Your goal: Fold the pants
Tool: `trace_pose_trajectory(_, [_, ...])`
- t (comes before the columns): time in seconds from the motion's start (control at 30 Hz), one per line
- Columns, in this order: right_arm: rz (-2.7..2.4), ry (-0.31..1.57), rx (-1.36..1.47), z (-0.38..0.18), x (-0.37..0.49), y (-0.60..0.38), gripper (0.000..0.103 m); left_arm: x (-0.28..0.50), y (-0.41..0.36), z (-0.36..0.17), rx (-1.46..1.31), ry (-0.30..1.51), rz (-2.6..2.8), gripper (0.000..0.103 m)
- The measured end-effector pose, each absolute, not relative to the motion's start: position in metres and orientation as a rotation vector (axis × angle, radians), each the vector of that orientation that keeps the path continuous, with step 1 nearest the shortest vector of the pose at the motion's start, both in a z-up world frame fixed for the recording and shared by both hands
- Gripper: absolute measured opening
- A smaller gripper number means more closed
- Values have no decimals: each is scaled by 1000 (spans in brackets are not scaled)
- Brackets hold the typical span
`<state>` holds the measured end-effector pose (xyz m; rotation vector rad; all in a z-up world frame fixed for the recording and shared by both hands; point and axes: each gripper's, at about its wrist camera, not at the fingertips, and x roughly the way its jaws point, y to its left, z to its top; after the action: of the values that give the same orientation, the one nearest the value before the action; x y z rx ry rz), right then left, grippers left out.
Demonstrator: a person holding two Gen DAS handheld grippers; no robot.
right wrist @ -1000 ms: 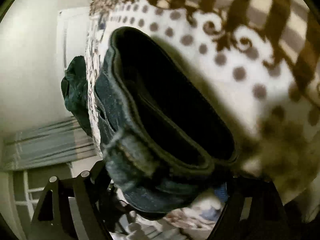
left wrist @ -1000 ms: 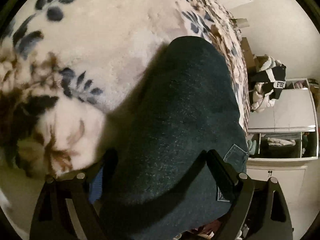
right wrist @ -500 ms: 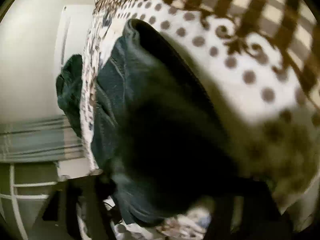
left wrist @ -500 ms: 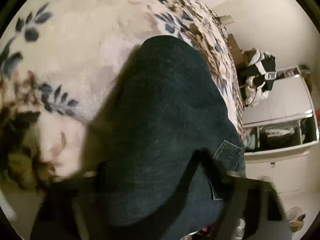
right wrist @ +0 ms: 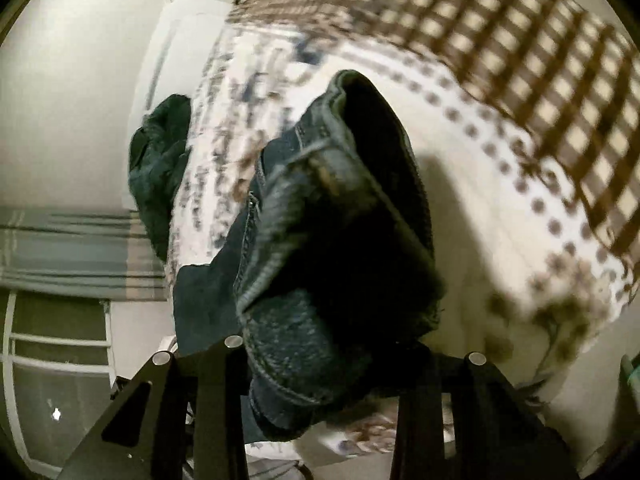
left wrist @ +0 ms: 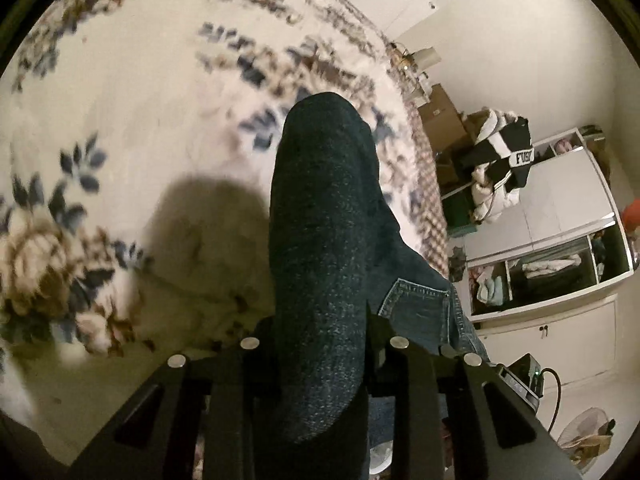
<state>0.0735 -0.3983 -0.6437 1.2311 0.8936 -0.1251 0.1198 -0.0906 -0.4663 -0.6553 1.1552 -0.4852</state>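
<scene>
Jeans (left wrist: 324,240) hang above the bedspread (left wrist: 132,92), pinched in my left gripper (left wrist: 320,344) and right gripper (right wrist: 316,364).

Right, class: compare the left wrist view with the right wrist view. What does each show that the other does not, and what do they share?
Only the left wrist view shows the back pocket of the jeans, the white shelving unit and the striped garment heaped on it. Only the right wrist view shows the jeans' open hem, the brown checked blanket and a dark green cloth hanging off the bed's edge. Both show dark denim clamped in a gripper, left gripper and right gripper, lifted over the floral bedspread.
</scene>
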Motion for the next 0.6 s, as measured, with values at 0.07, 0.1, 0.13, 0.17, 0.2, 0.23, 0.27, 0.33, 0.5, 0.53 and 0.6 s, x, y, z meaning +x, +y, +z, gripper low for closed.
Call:
trace_pose_trajectory(0.07, [-110,881,1217,-622,90,-403,37,130,-87,-450,-653,1141,-490,24])
trace_pose_trajectory(0.1, [-96,875,1209,-613,94,-409,37,137,-84,-443,-657,1134,-490,24])
trace_pose_trajectory(0.13, [-89,868,1199,-602,92,-420,37,145,-82,-437,-658,1126,-493,24])
trace_pose_trajectory(0.17, [-81,858,1196,-593,104,-420,37,158,-80,-429,-657,1115,-494,24])
trace_pose_trajectory(0.2, [-75,850,1191,-584,114,-420,37,169,-77,-423,-658,1105,-495,24])
trace_pose_trajectory(0.23, [-71,842,1184,-577,123,-418,37,179,-75,-420,-656,1097,-497,24])
trace_pose_trajectory(0.27, [-66,830,1186,-571,139,-416,37,196,-72,-414,-656,1087,-498,24])
trace_pose_trajectory(0.33, [-60,815,1187,-564,172,-412,37,231,-65,-409,-655,1070,-498,24])
trace_pose_trajectory(0.5, [-43,781,1183,-556,280,-396,38,328,-42,-411,-646,1045,-497,24])
trace_pose_trajectory(0.53, [-43,780,1178,-558,304,-392,37,348,-38,-413,-642,1044,-495,24])
trace_pose_trajectory(0.6, [-44,787,1174,-566,354,-383,37,394,-26,-422,-640,1048,-486,24])
